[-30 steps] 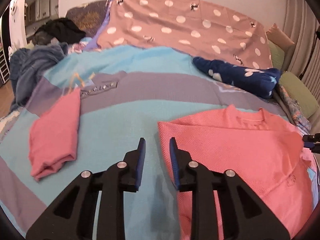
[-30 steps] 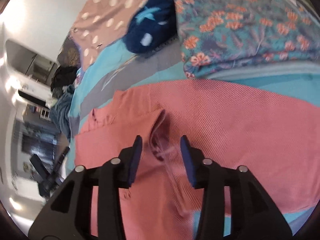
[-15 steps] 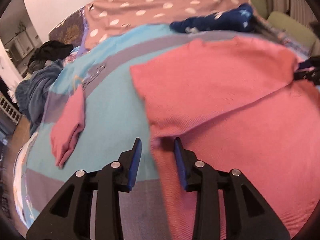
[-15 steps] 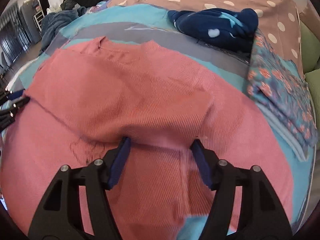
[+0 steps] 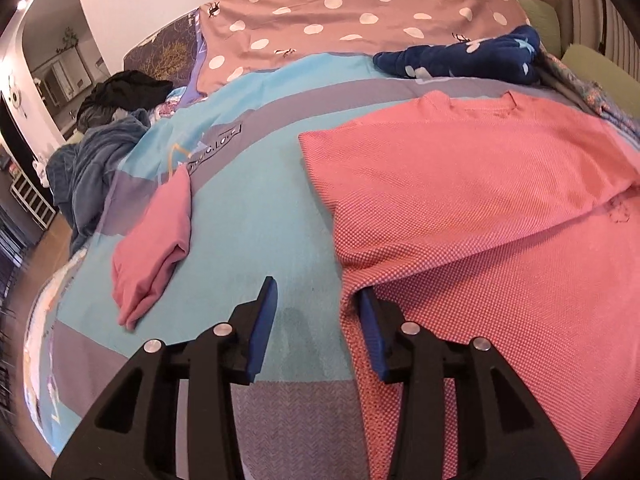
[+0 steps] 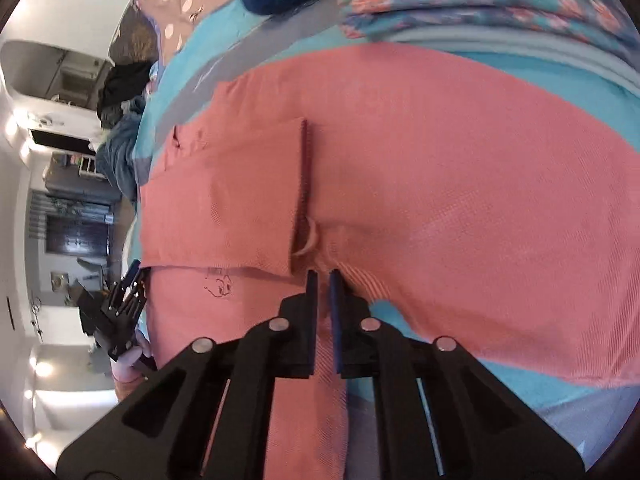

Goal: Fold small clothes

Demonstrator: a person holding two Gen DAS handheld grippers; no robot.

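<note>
The pink top [image 5: 480, 208] lay spread on the striped bed cover [image 5: 256, 208], with one sleeve folded across its chest. Your right gripper [image 6: 323, 280] had just been closing and stood nearly shut on a ridge of the top's fabric near the folded sleeve's edge. Your left gripper [image 5: 316, 312] had just been opening; its jaws stood partly apart at the top's side edge, one finger on the bare cover, the other tucked under the hem, gripping nothing.

The risk, as I judge it: with only that thin pinch on the right, a pull could slip the fabric free or drag the folded sleeve out of line, and a lift by the right alone would skew the fold.

No containers were in view. A folded pink garment [image 5: 156, 236] lay to the left of the top, well apart from it.
</note>
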